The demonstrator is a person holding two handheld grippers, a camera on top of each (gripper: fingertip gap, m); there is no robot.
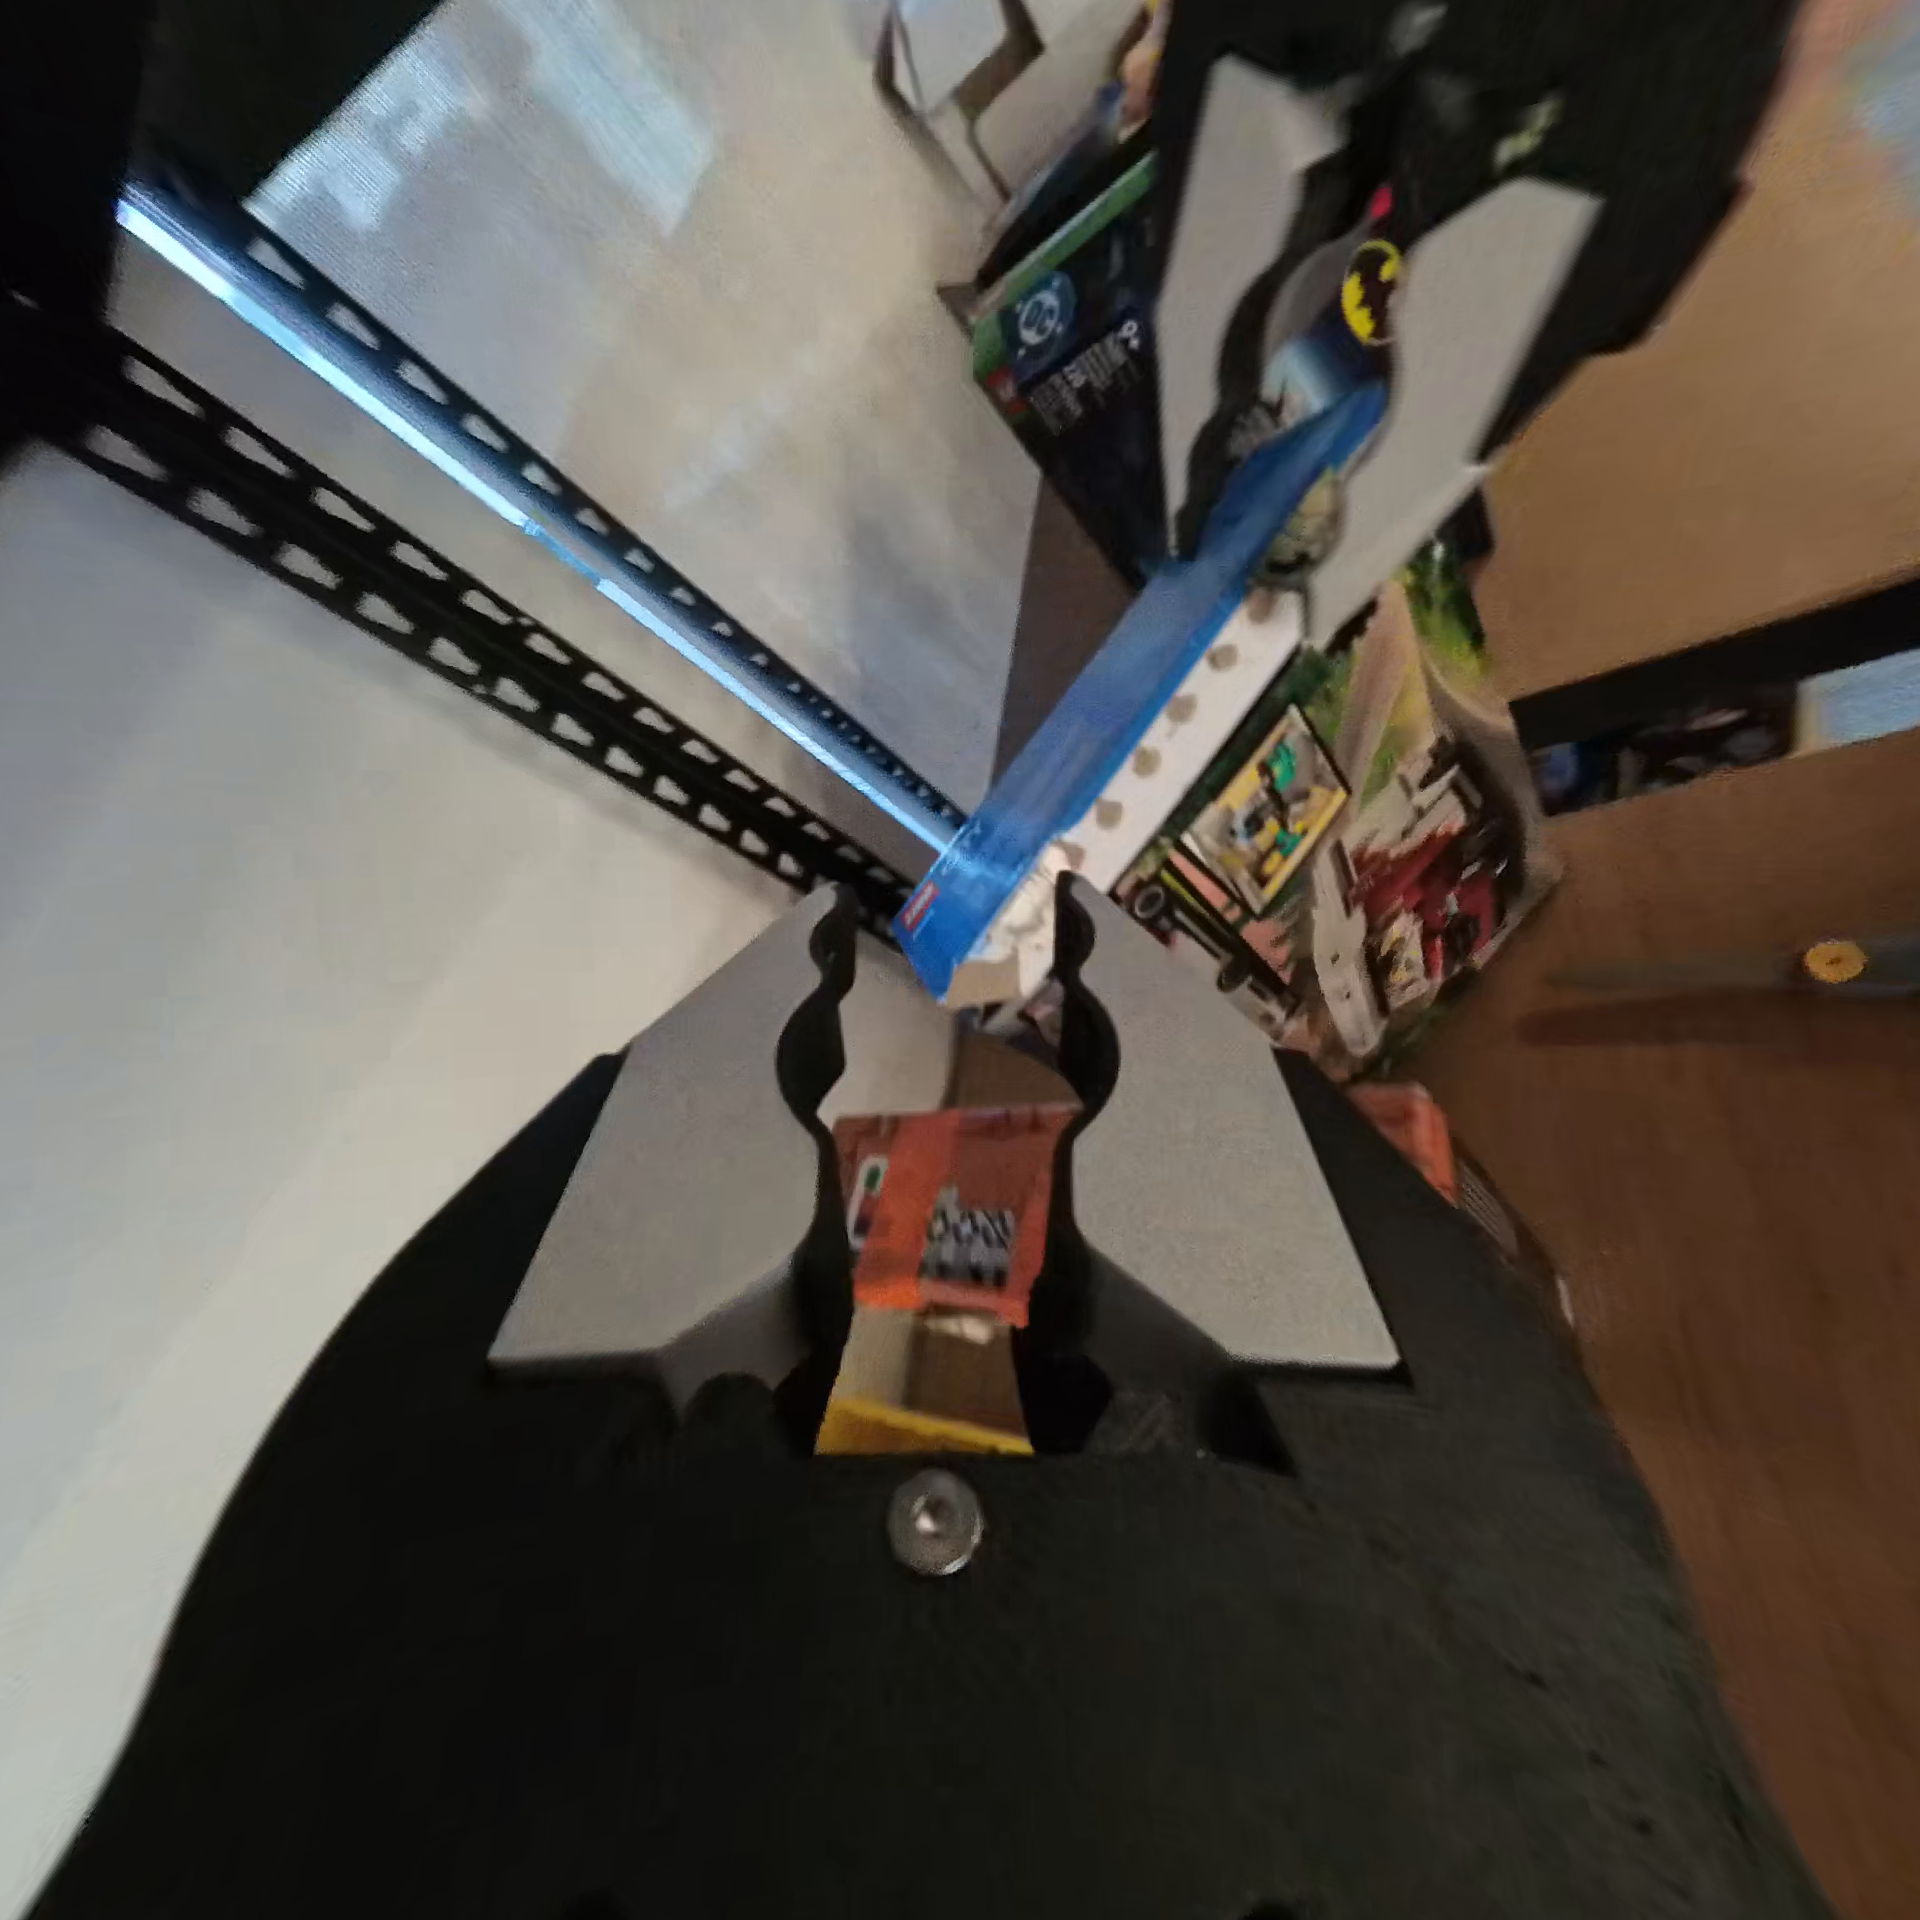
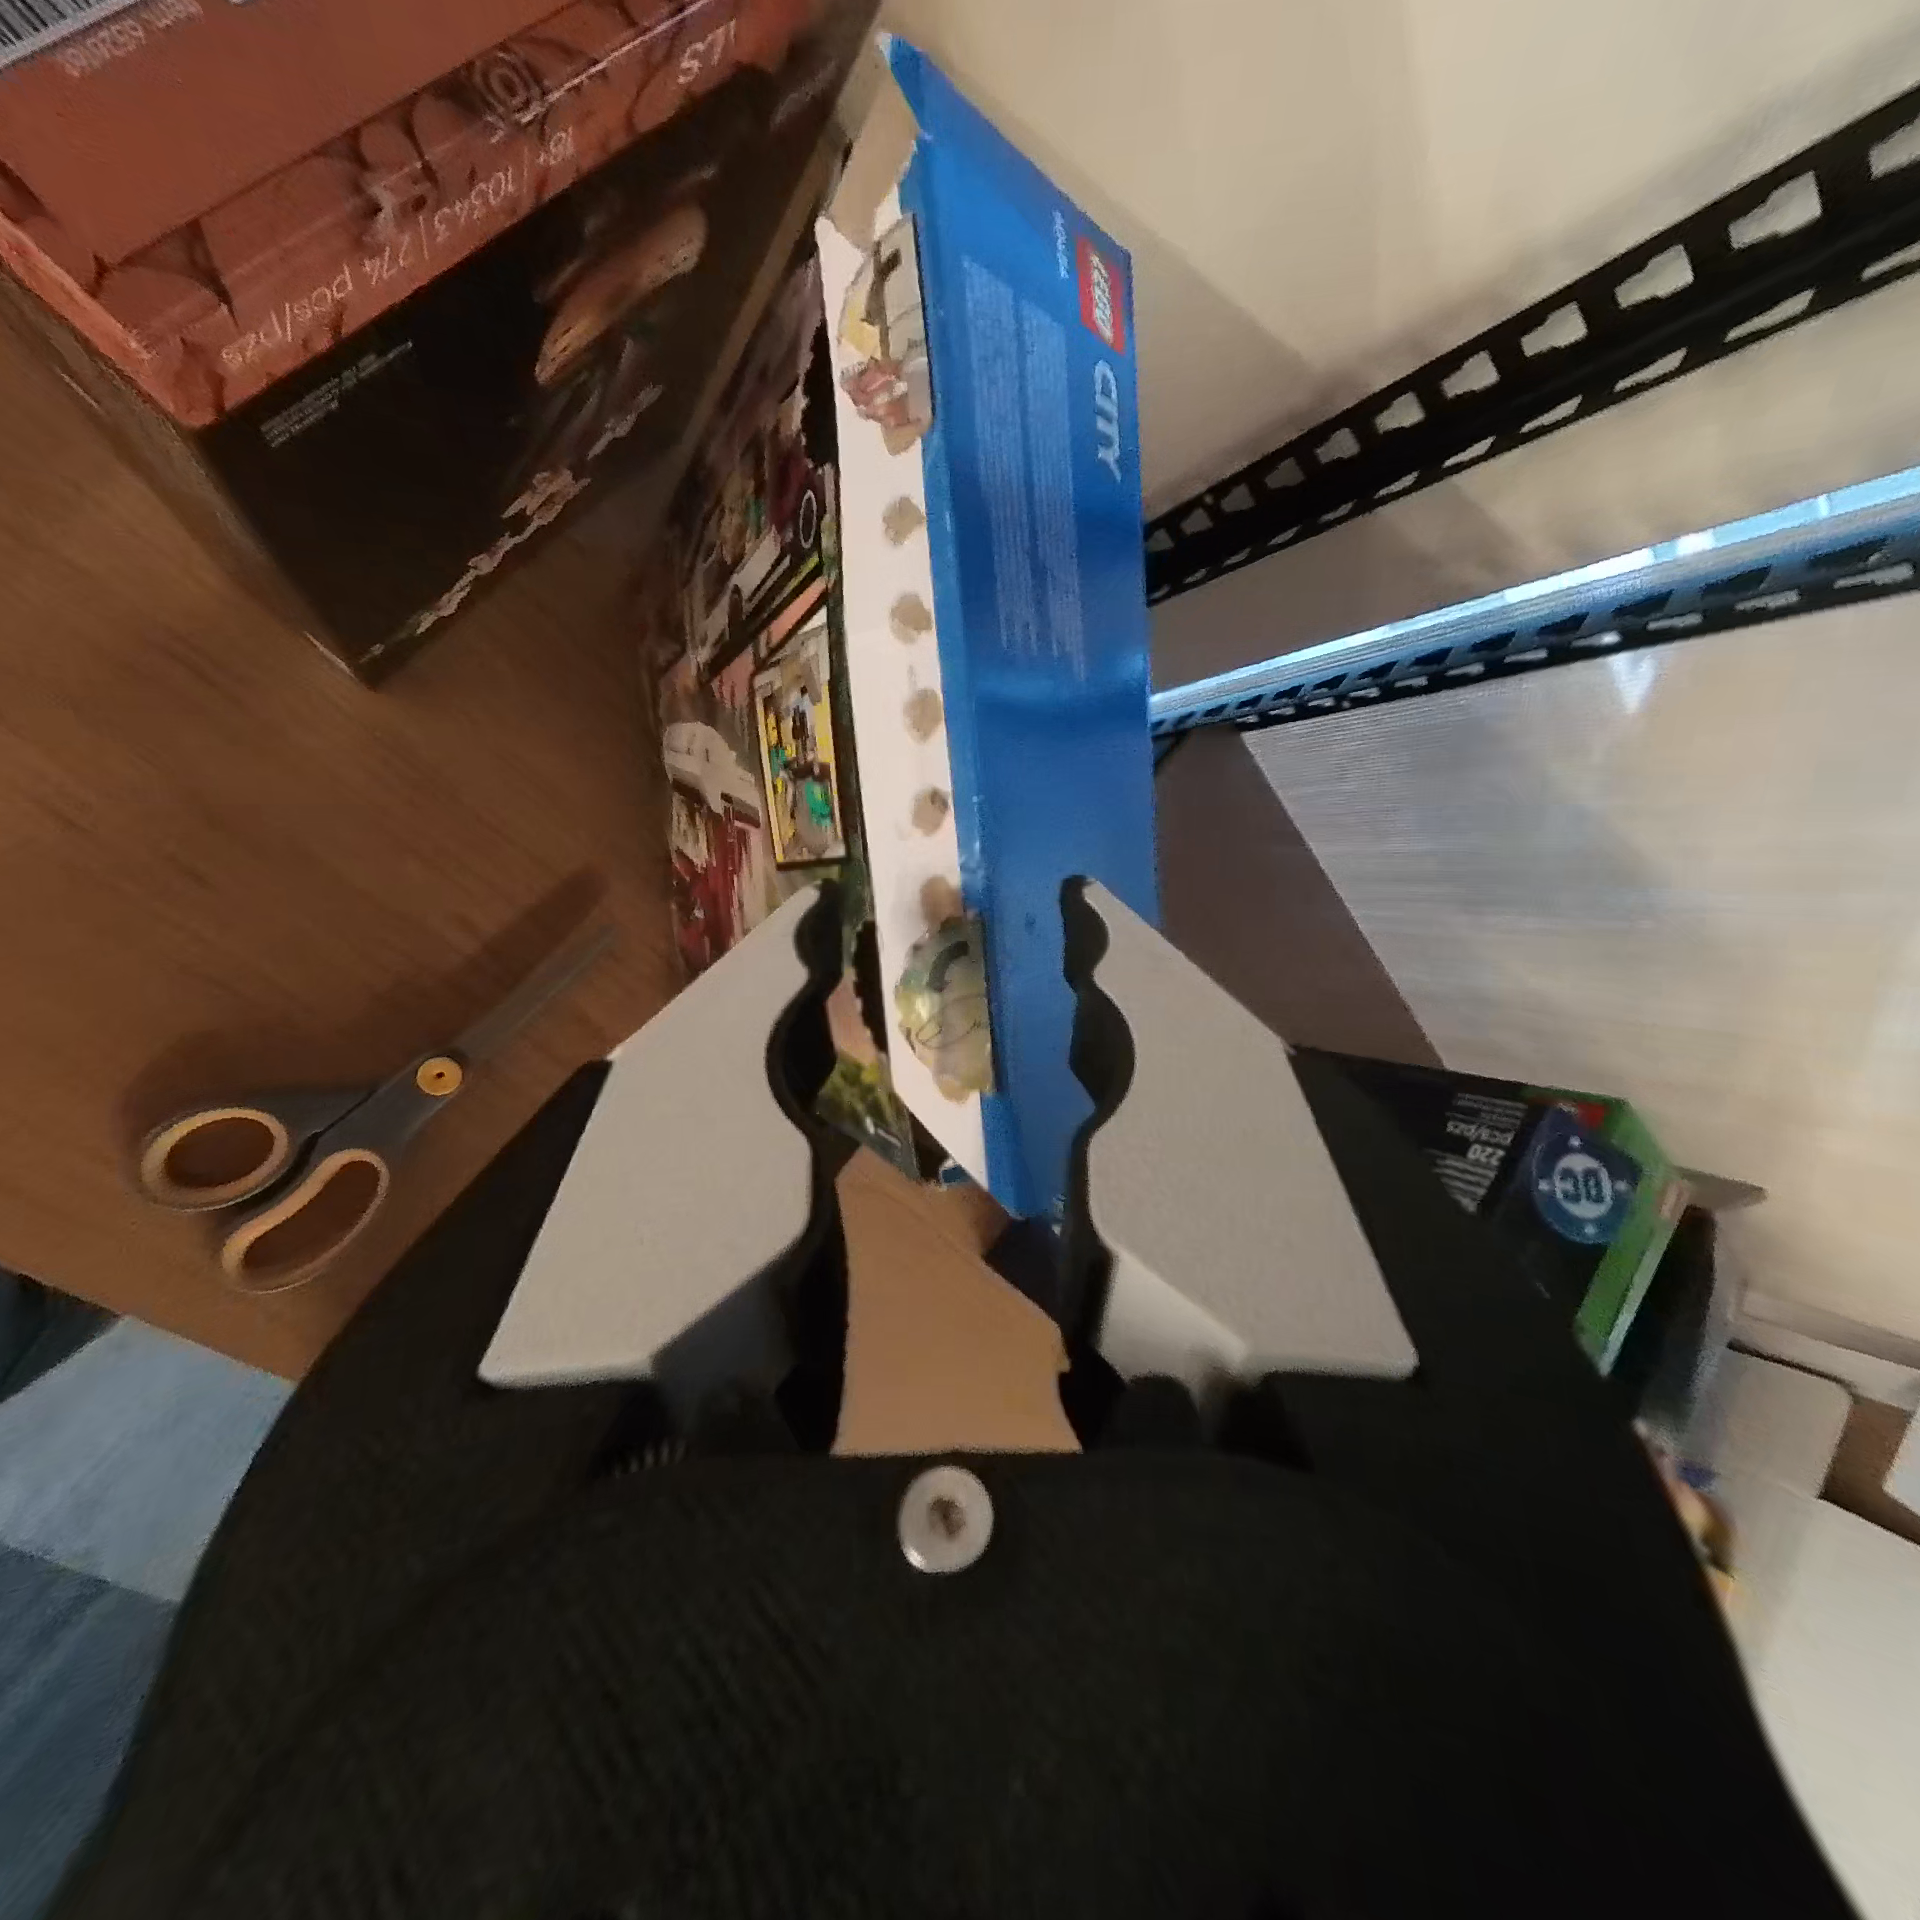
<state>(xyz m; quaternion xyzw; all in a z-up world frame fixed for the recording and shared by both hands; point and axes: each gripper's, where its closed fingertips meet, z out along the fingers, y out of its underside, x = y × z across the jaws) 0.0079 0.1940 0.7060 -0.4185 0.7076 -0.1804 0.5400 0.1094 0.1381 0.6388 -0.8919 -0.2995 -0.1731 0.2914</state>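
Observation:
A flat blue toy box (image 1: 1049, 790) with a white edge strip dotted with glue spots is held in the air between both grippers. My left gripper (image 1: 956, 914) is shut on one end of it. My right gripper (image 2: 951, 914) is shut on the other end of the box (image 2: 1039, 520), near a round torn seal. The right gripper also shows in the left wrist view (image 1: 1340, 416), at the far end of the box. A brown inner flap (image 2: 935, 1309) lies between the right fingers.
Below is a wooden table (image 2: 208, 831) with scissors (image 2: 312, 1164), a brown-and-black box (image 2: 364, 260), a colourful box (image 1: 1351, 831), a black box with a green edge (image 2: 1558, 1195) and an orange box (image 1: 945, 1216). A black perforated shelf rail (image 1: 468, 623) runs along the wall. Spacing between my two grippers at the tips: around 15 cm.

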